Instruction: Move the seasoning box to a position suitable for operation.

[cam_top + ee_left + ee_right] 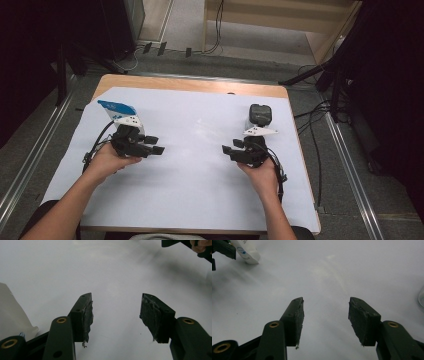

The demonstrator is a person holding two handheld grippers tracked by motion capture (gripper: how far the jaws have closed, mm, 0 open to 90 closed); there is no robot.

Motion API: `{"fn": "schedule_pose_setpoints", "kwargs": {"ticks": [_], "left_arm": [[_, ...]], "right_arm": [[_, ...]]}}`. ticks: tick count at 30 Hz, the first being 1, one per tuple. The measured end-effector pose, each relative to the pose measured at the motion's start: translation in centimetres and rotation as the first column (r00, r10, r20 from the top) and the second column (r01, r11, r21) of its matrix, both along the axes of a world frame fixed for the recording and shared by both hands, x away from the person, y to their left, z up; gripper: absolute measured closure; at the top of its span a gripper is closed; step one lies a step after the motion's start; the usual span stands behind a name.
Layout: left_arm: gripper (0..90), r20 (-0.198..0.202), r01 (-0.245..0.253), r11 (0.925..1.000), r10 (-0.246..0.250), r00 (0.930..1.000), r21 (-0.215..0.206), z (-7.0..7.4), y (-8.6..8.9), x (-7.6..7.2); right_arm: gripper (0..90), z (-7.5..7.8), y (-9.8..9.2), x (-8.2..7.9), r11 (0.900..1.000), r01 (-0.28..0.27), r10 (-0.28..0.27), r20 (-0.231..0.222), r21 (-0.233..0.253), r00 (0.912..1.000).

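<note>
Both grippers rest low over a white sheet on the table, their jaws pointing at each other across a bare gap. My left gripper is open, and its own view shows nothing between the worn pads. My right gripper is also open and empty. A white pouch with a blue end lies just behind the left gripper, at the left edge of the left gripper view and far off at the top left of the right gripper view. A clear jar with a black lid stands just behind the right gripper.
The wooden table edge runs along the back. Cables and stand legs lie on the floor to the right of the table. The white sheet stretches between the grippers and toward the person.
</note>
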State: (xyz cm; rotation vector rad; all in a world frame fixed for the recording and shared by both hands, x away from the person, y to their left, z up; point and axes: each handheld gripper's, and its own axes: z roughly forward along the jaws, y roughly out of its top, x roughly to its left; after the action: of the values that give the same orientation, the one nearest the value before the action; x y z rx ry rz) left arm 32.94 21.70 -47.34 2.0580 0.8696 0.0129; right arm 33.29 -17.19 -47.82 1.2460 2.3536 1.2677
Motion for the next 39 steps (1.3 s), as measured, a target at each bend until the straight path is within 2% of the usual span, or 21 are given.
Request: {"fn": "schedule_pose_setpoints", "kwargs": {"ticks": [4,17,23,30,32,36,39], "left_arm": [[44.4,-0.001,0.002,1.0000,-0.002,1.0000,0.001,0.0,-0.1,0.0],[44.2,-0.006,0.014,0.9999,-0.014,0.9999,0.009,-0.1,-0.3,0.1],[43.9,-0.008,0.016,0.9998,-0.016,0.9998,0.009,-0.1,-0.4,0.0],[43.6,-0.013,0.015,0.9998,-0.015,0.9998,0.012,-0.1,-0.4,-0.1],[43.5,-0.016,0.013,0.9999,-0.012,0.9998,0.009,-0.1,-0.4,-0.1],[43.7,-0.014,0.015,0.9999,-0.015,0.9998,0.005,-0.1,-0.4,-0.2],[43.6,-0.014,0.019,0.9998,-0.018,0.9997,0.011,-0.1,-0.6,-0.3]], "right_arm": [[44.5,0.1,-0.3,0.0,1.000,0.012,-0.012,0.022,-0.002,0.9997],[40.2,0.6,-1.7,0.4,0.998,0.064,-0.064,0.039,0.010,0.9972],[39.0,0.9,-2.0,1.8,0.995,0.101,-0.101,0.032,-0.003,0.9944],[35.8,1.7,-2.0,2.4,0.992,0.126,-0.125,0.053,-0.014,0.9907],[35.1,2.0,-2.3,2.8,0.991,0.137,-0.137,0.041,-0.005,0.9897],[32.4,2.8,-2.9,4.0,0.987,0.158,-0.156,0.046,-0.039,0.9867],[32.1,3.1,-3.4,4.8,0.985,0.169,-0.168,0.040,-0.038,0.9850]]}}
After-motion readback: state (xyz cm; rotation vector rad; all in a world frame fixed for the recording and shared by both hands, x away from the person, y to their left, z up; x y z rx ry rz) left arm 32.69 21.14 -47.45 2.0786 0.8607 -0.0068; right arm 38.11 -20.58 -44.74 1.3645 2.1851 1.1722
